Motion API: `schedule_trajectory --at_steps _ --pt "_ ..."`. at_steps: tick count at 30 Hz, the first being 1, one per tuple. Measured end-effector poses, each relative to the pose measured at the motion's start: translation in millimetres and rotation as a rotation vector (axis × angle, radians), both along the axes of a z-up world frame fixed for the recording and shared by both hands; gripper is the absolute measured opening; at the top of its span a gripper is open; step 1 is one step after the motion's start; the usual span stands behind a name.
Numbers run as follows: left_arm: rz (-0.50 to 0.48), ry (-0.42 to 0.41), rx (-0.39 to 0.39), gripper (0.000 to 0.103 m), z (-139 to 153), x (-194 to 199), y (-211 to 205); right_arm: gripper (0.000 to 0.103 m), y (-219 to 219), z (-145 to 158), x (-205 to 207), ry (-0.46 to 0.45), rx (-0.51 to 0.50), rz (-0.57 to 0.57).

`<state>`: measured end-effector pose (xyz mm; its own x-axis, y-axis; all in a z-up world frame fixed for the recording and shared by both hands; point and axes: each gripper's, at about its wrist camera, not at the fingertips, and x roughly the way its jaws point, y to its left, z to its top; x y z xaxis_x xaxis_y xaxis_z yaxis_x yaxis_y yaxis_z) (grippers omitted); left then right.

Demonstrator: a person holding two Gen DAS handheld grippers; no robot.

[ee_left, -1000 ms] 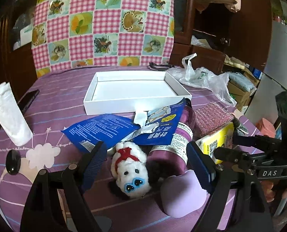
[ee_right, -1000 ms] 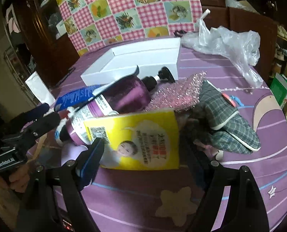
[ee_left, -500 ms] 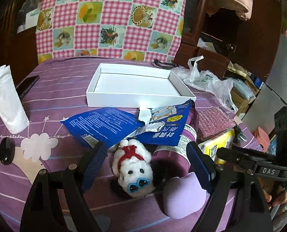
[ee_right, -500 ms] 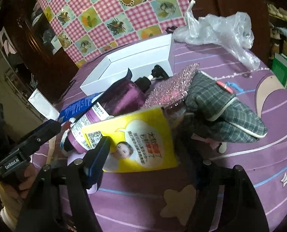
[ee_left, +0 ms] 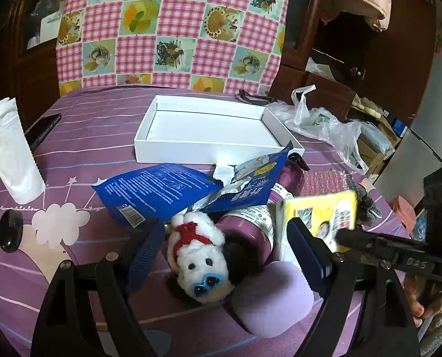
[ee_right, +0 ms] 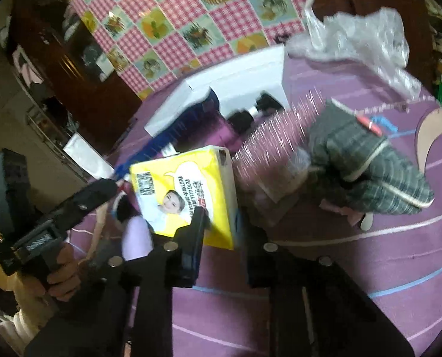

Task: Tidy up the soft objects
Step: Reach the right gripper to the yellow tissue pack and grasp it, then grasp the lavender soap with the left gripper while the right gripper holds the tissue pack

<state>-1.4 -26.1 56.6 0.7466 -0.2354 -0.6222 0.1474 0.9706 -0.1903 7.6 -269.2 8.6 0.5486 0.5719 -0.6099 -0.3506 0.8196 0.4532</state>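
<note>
My left gripper (ee_left: pixel 227 238) stands open around a white plush dog (ee_left: pixel 197 255) with a red scarf, which lies on the purple tablecloth. A lilac soft pad (ee_left: pixel 271 297) rests beside the dog, by my right finger. My right gripper (ee_right: pixel 224 223) is closing its jaws on a yellow tissue pack (ee_right: pixel 185 196). The pads press on its near edge, and the pack (ee_left: pixel 319 217) stands tilted up off the cloth. A grey plaid fabric piece (ee_right: pixel 363 160) lies to the right of it. The white open box (ee_left: pixel 215 154) sits further back.
A purple bottle (ee_left: pixel 247 223) lies under torn blue packets (ee_left: pixel 161 190). Pink glittery wrap (ee_right: pixel 274 136) lies behind the pack. A clear plastic bag (ee_left: pixel 325 125) sits at the back right, a white pouch (ee_left: pixel 9 154) and a dark phone (ee_left: pixel 42 128) at the left. A checked cushion stands behind.
The right jaws have come together on the yellow tissue pack and tipped it upright from lying flat. The left gripper has stayed open over the plush dog.
</note>
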Motion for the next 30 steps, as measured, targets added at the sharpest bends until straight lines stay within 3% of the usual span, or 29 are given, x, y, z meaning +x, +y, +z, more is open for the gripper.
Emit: schedule_trajectory --at_steps 4,10,20,24,26,30 --pt "-0.012 -0.019 -0.01 0.085 2 -4 -1 0.02 -3 11 -9 -0.061 0.044 0.017" --pt "-0.122 -0.032 -0.031 0.085 6 -15 -10 0.02 -4 19 -14 -0.098 0.048 0.004" --pt "-0.177 -0.091 0.059 0.085 3 -44 -22 0.02 -12 20 -12 -0.088 0.055 -0.046" --pt "-0.217 -0.085 0.042 0.078 3 -45 -25 0.02 -13 21 -17 -0.101 0.048 -0.055" --pt "-0.24 -0.064 0.032 0.065 0 -44 -25 0.02 -13 20 -18 -0.1 0.041 -0.055" --pt "-0.285 -0.005 0.02 0.063 -7 -40 -29 0.02 -13 20 -18 -0.097 0.03 -0.066"
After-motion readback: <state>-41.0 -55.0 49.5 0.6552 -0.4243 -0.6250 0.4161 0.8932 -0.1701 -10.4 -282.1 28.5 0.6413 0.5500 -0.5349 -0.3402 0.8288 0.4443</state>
